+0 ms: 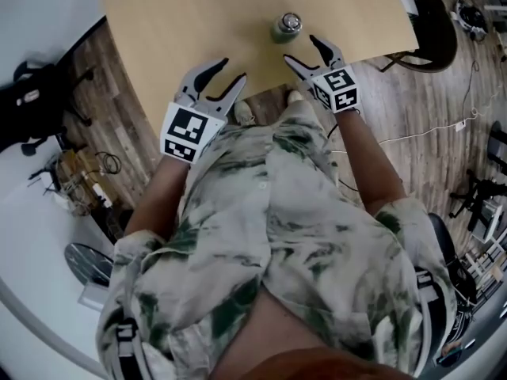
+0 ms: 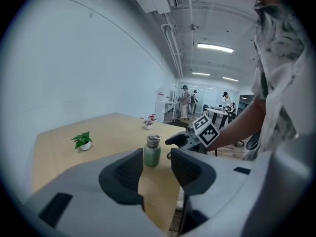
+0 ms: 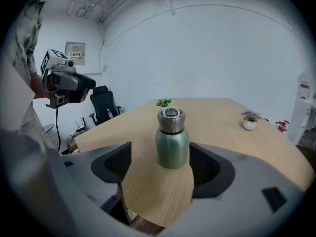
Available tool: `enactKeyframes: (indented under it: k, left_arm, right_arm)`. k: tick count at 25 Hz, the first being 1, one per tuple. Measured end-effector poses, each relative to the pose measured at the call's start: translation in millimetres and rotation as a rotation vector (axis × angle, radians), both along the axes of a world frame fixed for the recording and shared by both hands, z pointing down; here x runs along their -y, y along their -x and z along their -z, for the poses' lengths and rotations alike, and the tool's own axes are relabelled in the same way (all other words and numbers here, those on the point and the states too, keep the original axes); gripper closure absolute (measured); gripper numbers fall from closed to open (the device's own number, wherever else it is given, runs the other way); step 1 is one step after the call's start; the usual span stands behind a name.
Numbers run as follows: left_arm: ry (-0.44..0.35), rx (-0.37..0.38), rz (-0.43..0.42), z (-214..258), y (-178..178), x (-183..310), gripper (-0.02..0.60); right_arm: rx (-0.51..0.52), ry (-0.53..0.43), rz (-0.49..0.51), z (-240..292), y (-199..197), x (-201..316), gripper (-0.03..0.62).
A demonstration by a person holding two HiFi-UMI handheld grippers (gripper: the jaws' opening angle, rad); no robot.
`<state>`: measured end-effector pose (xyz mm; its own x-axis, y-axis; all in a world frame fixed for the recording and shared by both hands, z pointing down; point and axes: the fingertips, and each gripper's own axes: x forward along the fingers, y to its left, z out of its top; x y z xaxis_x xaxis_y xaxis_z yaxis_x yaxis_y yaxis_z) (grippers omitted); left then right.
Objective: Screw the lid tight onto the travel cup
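Green cup [image 1: 286,30] upright near table [image 1: 198,22] edge, lid [image 1: 291,20] on top. Right gripper [image 1: 303,49] wide open, cup just ahead between jaws, untouched. Left gripper [image 1: 232,69] partly open, empty, farther back

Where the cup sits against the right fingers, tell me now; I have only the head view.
Observer: In the right gripper view the cup stands upright ahead of the open right gripper, centred between its fingers without touching them.
Operator: Report the lid.
Observer: The steel lid sits level on the cup; tightness doesn't show.
Operator: Name anything else on the table.
Observer: The left gripper view shows a small potted plant farther along the table.
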<state>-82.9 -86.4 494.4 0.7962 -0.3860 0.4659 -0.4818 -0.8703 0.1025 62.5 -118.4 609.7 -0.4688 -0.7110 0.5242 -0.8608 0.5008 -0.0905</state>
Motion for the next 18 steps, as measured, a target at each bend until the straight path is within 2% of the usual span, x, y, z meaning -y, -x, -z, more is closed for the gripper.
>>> enactKeyframes:
  k: [6,18]
  left_arm:
    - [0.006,0.011,0.057,4.3,-7.0,23.0,0.408]
    - [0.03,0.026,0.139,3.2,-30.7,51.7,0.403]
  right_arm:
    - [-0.004,0.019,0.081,-26.2,5.9,31.5,0.217]
    - [-0.008,-0.003,0.212,-48.9,15.3,72.8,0.201]
